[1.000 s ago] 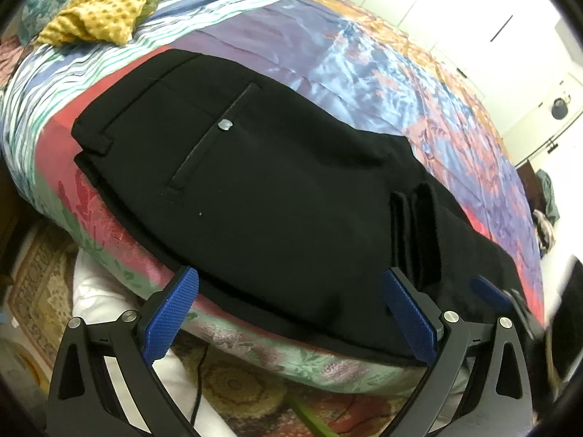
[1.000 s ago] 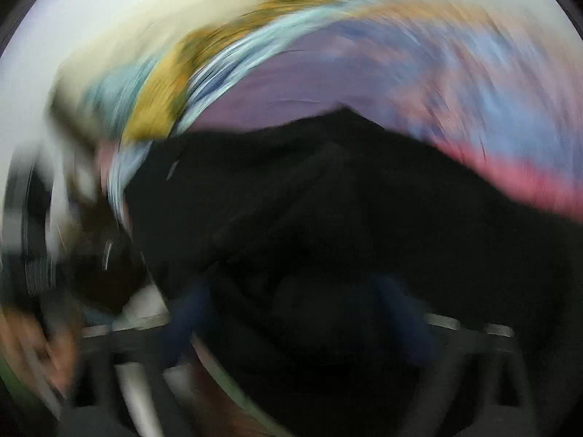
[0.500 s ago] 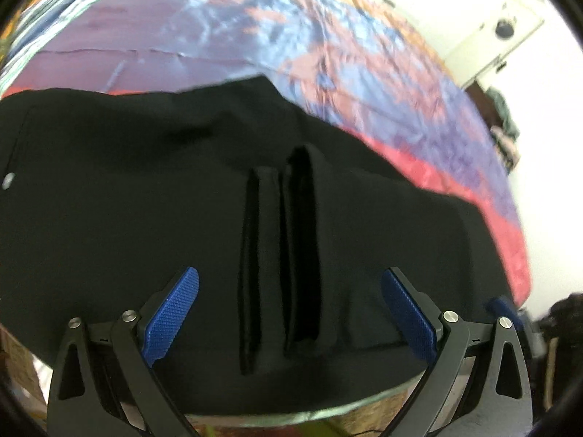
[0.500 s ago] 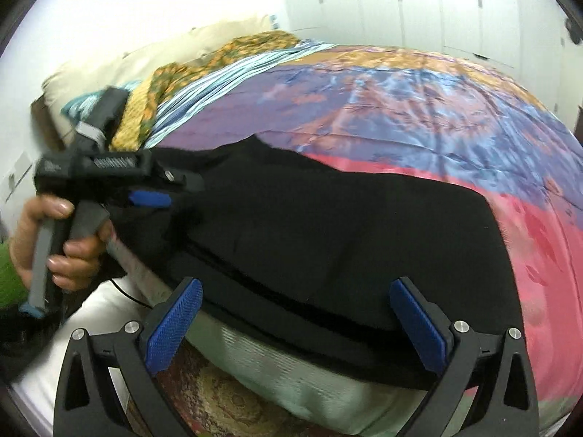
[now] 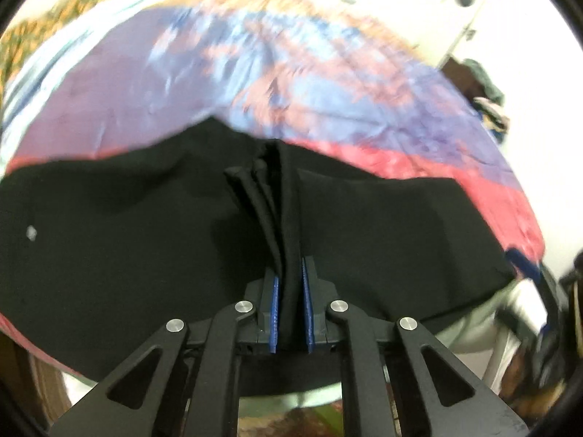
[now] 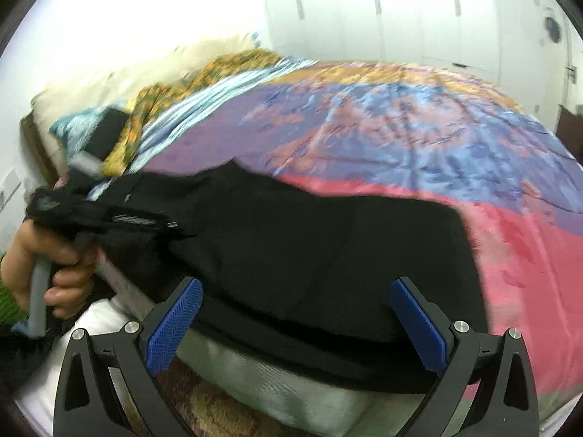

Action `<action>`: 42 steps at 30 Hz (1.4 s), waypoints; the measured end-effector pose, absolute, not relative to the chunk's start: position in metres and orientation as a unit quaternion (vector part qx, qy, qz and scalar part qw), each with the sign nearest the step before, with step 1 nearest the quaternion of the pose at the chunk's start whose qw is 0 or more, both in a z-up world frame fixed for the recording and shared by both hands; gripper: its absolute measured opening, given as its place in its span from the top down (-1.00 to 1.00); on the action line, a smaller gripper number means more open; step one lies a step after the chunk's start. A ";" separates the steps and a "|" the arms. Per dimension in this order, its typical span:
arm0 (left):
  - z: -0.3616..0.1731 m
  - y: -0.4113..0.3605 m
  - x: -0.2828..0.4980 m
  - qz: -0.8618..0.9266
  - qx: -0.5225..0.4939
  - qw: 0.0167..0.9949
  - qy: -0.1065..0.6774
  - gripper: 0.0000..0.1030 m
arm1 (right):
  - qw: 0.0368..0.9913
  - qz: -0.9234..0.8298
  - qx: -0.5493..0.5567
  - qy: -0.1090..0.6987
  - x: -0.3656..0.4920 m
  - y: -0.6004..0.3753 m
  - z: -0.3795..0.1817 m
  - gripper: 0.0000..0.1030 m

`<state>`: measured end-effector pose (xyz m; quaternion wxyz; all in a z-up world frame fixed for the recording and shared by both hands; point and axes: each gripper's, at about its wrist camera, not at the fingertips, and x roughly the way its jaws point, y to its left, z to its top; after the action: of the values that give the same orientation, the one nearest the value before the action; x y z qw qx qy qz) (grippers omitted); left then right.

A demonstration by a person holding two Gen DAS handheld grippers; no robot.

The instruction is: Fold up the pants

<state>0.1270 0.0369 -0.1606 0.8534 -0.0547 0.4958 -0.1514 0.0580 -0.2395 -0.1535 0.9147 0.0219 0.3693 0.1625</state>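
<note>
Black pants (image 5: 382, 233) lie folded along the near edge of a bed with a colourful quilt (image 5: 277, 73). My left gripper (image 5: 290, 291) is shut on a bunched fold of the pants, the cloth pinched upright between its blue pads (image 5: 274, 313). In the right wrist view the pants (image 6: 328, 251) stretch across the bed edge, and my right gripper (image 6: 298, 317) stands open just in front of their near edge, with nothing pressed between its fingers. At the left of that view a hand holds the left gripper (image 6: 120, 218) against the pants.
Pillows (image 6: 171, 87) and a yellow patterned cloth lie at the head of the bed. White wardrobe doors (image 6: 400, 11) stand behind the bed. A patterned rug (image 6: 204, 404) covers the floor below the bed edge. A dark chair with clothes (image 5: 484, 87) stands at the far right.
My left gripper has shut on the raised fold of the pants, which lay between its open fingers before. The right gripper has kept open and crept a little closer to the pants' edge.
</note>
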 end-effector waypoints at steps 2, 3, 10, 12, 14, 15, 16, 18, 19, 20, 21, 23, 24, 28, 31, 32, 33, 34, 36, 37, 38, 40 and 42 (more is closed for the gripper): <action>-0.175 0.048 0.124 -0.140 -0.050 0.850 0.506 0.82 | 0.923 0.138 0.030 0.357 0.051 -0.257 -0.146 -0.98; -0.193 0.057 0.126 -0.126 -0.058 0.838 0.527 0.82 | 0.924 0.127 0.034 0.358 0.049 -0.265 -0.145 -0.98; -0.208 0.064 0.126 -0.115 -0.074 0.841 0.524 0.76 | 0.917 0.130 0.075 0.369 0.077 -0.288 -0.139 -0.98; -0.210 0.063 0.124 -0.114 -0.075 0.843 0.521 0.73 | 0.914 0.166 0.048 0.368 0.086 -0.271 -0.140 -0.98; -0.210 0.065 0.123 -0.113 -0.075 0.843 0.521 0.69 | 0.887 0.171 0.021 0.428 0.099 -0.256 -0.162 -0.98; -0.211 0.064 0.123 -0.114 -0.073 0.843 0.520 0.68 | 0.871 0.146 0.005 0.469 0.105 -0.251 -0.183 -0.98; -0.212 0.062 0.124 -0.114 -0.071 0.843 0.521 0.65 | 0.853 0.129 -0.008 0.506 0.108 -0.248 -0.202 -0.98; -0.214 0.057 0.127 -0.110 -0.064 0.844 0.521 0.64 | 0.851 0.112 -0.023 0.513 0.104 -0.246 -0.221 -0.99; -0.214 0.055 0.127 -0.108 -0.059 0.844 0.521 0.64 | 0.858 0.108 -0.031 0.502 0.102 -0.244 -0.221 -0.99; -0.215 0.055 0.127 -0.107 -0.058 0.845 0.521 0.63 | 0.857 0.101 -0.039 0.504 0.102 -0.241 -0.220 -0.99; -0.215 0.055 0.127 -0.106 -0.058 0.845 0.521 0.63 | 0.856 0.097 -0.042 0.507 0.103 -0.240 -0.220 -0.99; -0.216 0.055 0.127 -0.103 -0.059 0.845 0.521 0.61 | 0.856 0.095 -0.042 0.506 0.104 -0.239 -0.221 -0.99; -0.216 0.055 0.127 -0.102 -0.059 0.845 0.521 0.61 | 0.858 0.094 -0.044 0.503 0.103 -0.239 -0.222 -1.00; -0.216 0.052 0.128 -0.095 -0.053 0.847 0.521 0.61 | 0.860 0.089 -0.054 0.499 0.102 -0.237 -0.223 -1.00; -0.216 0.050 0.129 -0.093 -0.046 0.847 0.522 0.61 | 0.861 0.086 -0.059 0.497 0.101 -0.234 -0.225 -1.00; -0.216 0.050 0.129 -0.093 -0.046 0.846 0.522 0.61 | 0.861 0.086 -0.060 0.497 0.100 -0.234 -0.226 -1.00; -0.216 0.050 0.129 -0.093 -0.046 0.846 0.523 0.61 | 0.861 0.086 -0.061 0.497 0.100 -0.234 -0.226 -1.00; -0.216 0.050 0.129 -0.094 -0.046 0.846 0.524 0.61 | 0.862 0.085 -0.062 0.497 0.100 -0.235 -0.227 -1.00; -0.216 0.050 0.130 -0.094 -0.046 0.845 0.524 0.61 | 0.862 0.085 -0.063 0.496 0.100 -0.235 -0.226 -1.00; -0.216 0.050 0.130 -0.094 -0.046 0.845 0.524 0.61 | 0.862 0.085 -0.064 0.496 0.100 -0.235 -0.227 -1.00; -0.216 0.050 0.130 -0.094 -0.046 0.845 0.524 0.61 | 0.862 0.085 -0.064 0.495 0.099 -0.235 -0.227 -1.00; -0.216 0.050 0.130 -0.094 -0.047 0.845 0.524 0.61 | 0.863 0.084 -0.065 0.495 0.099 -0.234 -0.227 -1.00; -0.216 0.050 0.130 -0.094 -0.047 0.845 0.524 0.61 | 0.863 0.084 -0.067 0.495 0.100 -0.234 -0.227 -1.00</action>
<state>0.1297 0.0504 -0.2160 0.8450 -0.0469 0.5244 -0.0943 0.0996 -0.2337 -0.2270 0.8625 -0.0667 0.4945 0.0836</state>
